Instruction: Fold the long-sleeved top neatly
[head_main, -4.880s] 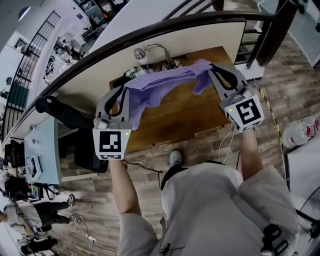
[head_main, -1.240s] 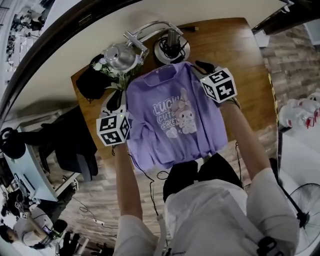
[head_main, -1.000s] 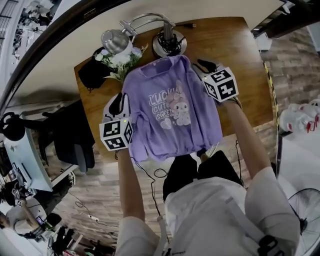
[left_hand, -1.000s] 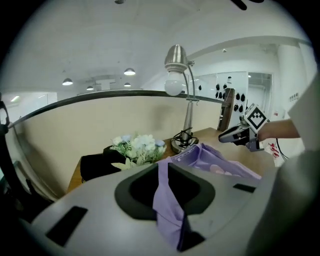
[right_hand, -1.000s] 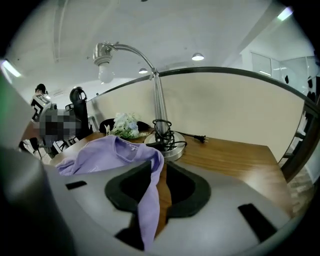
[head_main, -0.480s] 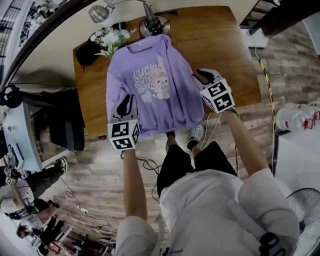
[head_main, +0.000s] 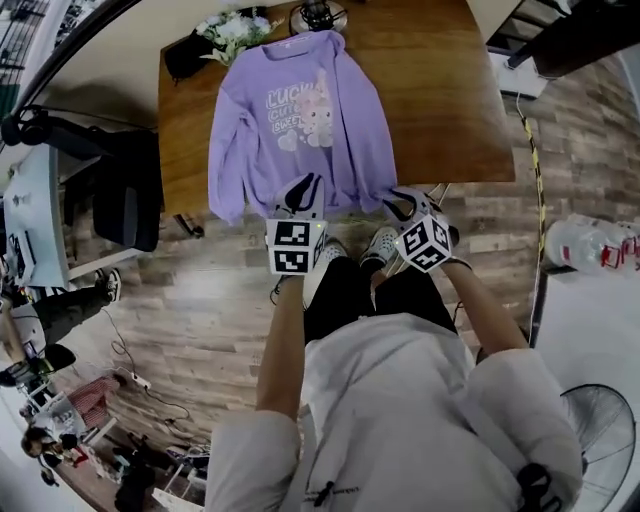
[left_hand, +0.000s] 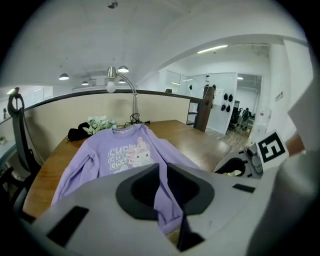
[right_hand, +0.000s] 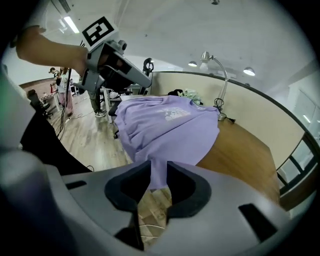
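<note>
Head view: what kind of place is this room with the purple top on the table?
Probably an open office or workshop, not a home. The purple top lies on a wooden table with a desk lamp, a black chair stands beside it, and other people stand farther off.

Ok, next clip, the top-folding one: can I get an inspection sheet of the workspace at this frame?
Surface: wooden table, garment spread over its left part.
Job's things: purple long-sleeved top lying flat, print up, neck at the far side, hem at the near edge.
Clutter: flowers, a black bundle and a lamp base along the far edge.
Grippers: left gripper and right gripper each shut on the hem.
Cables: one bundled at the lamp base; a thin floor cable at left.
Surroundings: plank floor, black chair, fan, people far left.
</note>
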